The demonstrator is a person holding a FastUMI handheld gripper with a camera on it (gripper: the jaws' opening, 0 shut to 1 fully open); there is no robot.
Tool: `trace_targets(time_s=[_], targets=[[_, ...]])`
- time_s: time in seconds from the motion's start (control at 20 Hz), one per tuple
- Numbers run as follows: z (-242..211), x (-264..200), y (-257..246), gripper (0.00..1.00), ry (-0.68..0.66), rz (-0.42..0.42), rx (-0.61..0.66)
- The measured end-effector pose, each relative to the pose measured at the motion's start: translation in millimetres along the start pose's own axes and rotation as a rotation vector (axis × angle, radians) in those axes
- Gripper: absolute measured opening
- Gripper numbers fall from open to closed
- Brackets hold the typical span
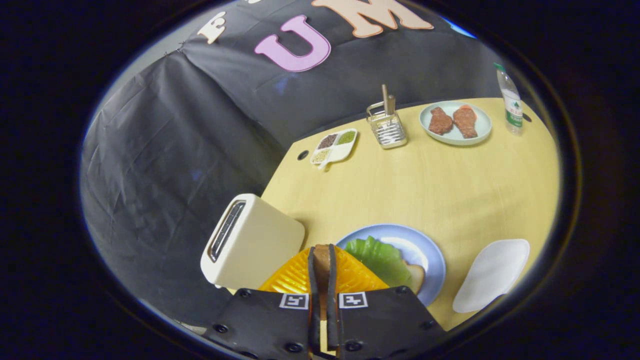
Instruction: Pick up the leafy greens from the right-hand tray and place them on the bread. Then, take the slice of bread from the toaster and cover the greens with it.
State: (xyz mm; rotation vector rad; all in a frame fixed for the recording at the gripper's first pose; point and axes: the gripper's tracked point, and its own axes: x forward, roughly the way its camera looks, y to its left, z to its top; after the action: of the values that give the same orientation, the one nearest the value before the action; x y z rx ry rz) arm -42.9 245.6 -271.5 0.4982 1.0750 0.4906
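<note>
My gripper (322,250) is shut on a brown-crusted slice of bread (322,262), held edge-on between the two orange ribbed fingers (290,277). The slice hangs above the table between the toaster and the blue plate. The cream toaster (252,245) stands just to the left of the fingers, and its slot looks dark. Just to the right, leafy greens (380,257) lie on another bread slice (415,277) on the blue plate (427,250). A white tray (492,272) sits further right with nothing on it.
At the far side of the yellow table (450,195) stand a divided dish of seasonings (334,146), a metal utensil holder (387,127), a pale plate with two meat pieces (455,122) and a clear bottle (510,100).
</note>
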Motion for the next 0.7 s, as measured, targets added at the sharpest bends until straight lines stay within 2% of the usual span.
trace_targets(time_s=[0.4,0.7], targets=[[-9,3,-45,0.08,0.018,-0.081,-0.009],[-17,7,-68,0.22,0.045,-0.117,-0.008]])
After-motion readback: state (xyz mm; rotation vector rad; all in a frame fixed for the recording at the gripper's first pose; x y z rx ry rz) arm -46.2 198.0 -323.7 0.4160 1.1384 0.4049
